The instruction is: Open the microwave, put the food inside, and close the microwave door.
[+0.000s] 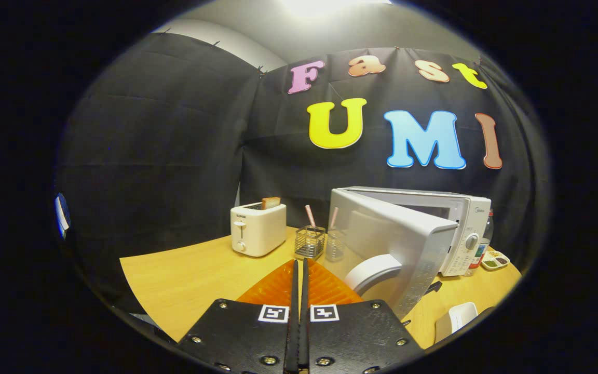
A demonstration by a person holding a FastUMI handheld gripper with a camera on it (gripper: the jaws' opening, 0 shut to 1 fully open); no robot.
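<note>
We count one microwave (434, 228), its door (397, 249) one. One toaster (257, 228), one toast slice (271, 202) in it. Two holders: one wire basket (309, 242), one clear glass (335, 245). We see two striped straws (310, 215), one per holder. One bottle (483, 244), one small snack tray (494, 259), one worktop (185, 280), one tool (299, 270).

Your gripper (299, 270) has two flat black plates with shiny round screws near the corners. Each plate has a small white square with a black pattern. The two fingers sit pressed together.
</note>
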